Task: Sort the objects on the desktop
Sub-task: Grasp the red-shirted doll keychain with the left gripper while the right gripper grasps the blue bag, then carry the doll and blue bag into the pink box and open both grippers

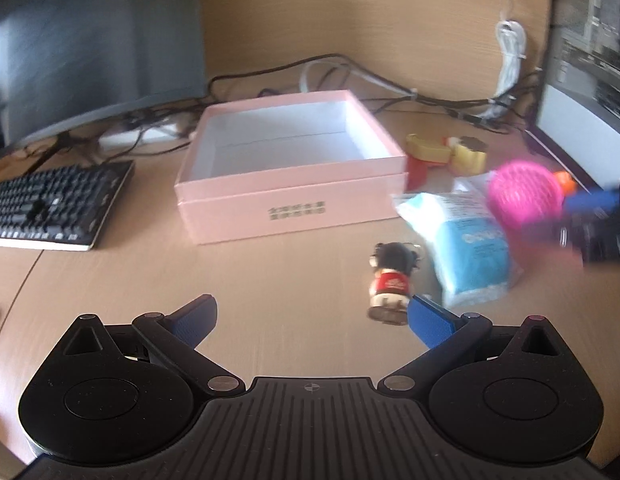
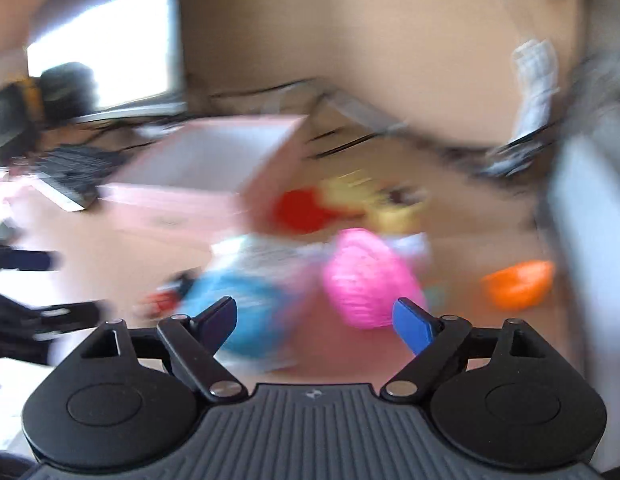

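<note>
An open pink box (image 1: 288, 204) with a bare white inside stands mid-desk. To its right lie a small red-shirted figurine (image 1: 390, 280), a blue and white packet (image 1: 466, 252), a pink mesh ball (image 1: 524, 196), a red and yellow toy (image 1: 426, 154) and an orange piece (image 1: 565, 181). My left gripper (image 1: 312, 320) hovers open over bare desk, the figurine by its right finger. The right wrist view is badly blurred. There my right gripper (image 2: 316, 324) is open. The pink ball (image 2: 366, 280) lies just past its right finger (image 2: 414, 328), and the packet (image 2: 246, 292) lies by the left one.
A black keyboard (image 1: 50, 208) lies at the left with a monitor (image 1: 90, 40) behind it. A second screen (image 1: 590, 60) stands at the right. Cables (image 1: 390, 92) run behind the box. The desk's curved front edge shows at the lower left.
</note>
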